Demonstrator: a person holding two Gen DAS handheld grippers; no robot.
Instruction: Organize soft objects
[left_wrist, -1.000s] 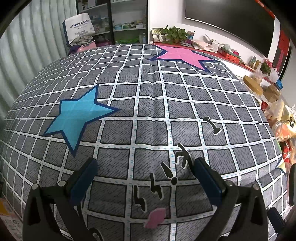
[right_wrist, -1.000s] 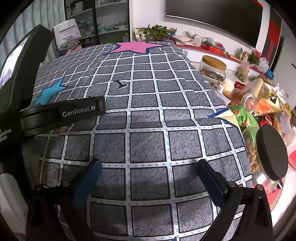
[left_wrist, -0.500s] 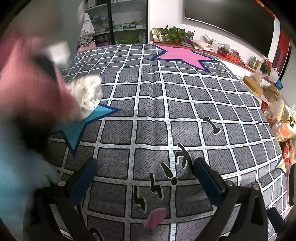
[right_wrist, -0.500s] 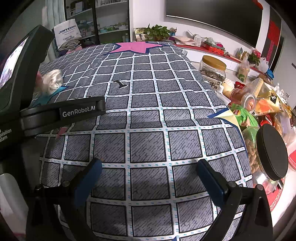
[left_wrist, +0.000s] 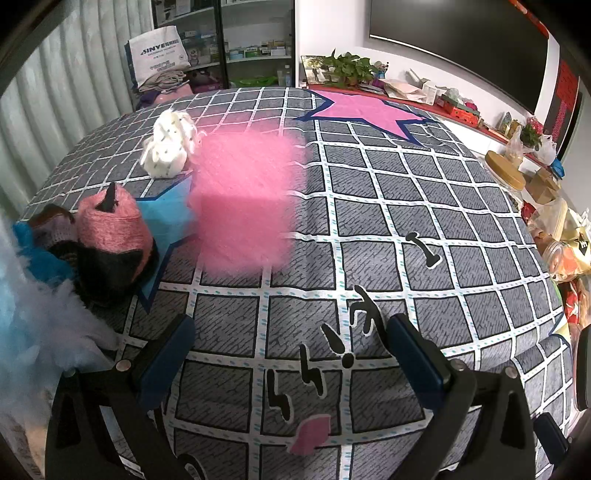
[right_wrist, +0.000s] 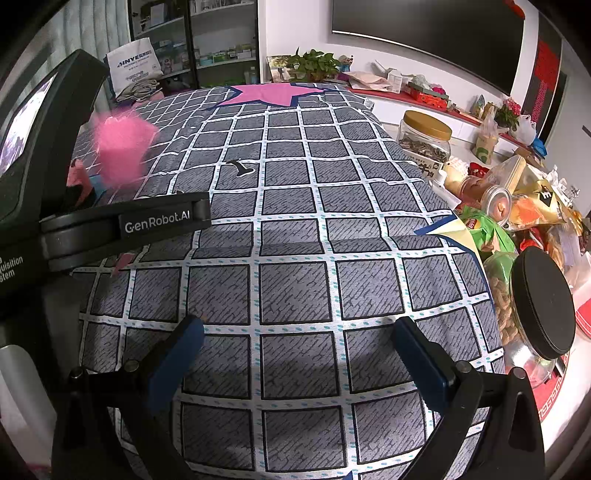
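Left gripper (left_wrist: 288, 343), right gripper (right_wrist: 295, 343): jaws wide, empty. "GenRobot.AI" readable; bag (left_wrist: 159, 59) reads maybe "SINYE…".

Bedsheet (left_wrist: 369, 206): woven cloth, matt, fine dashed texture in the grey squares, printed white grid lines.
Pink yarn cone (left_wrist: 243, 199): fuzzy fibre, blurred, soft matt edges.
Pink-and-black yarn ball (left_wrist: 110, 236): tightly wound strands, slightly coarse.
White yarn bundle (left_wrist: 168, 146): fluffy, loose, speckled.
Blue fluff (left_wrist: 22, 314): wispy, blurred.
Left gripper (left_wrist: 291, 350): matt black plastic arms, smooth blue pads on the jaws, small bright metal screws.
Right gripper (right_wrist: 295, 354): same finish.
Jar (right_wrist: 424, 142): clear and glossy, satin gold lid.
Near jar (right_wrist: 532, 314): clear, with matt black lid.
Snack bags (right_wrist: 487, 232): shiny foil.
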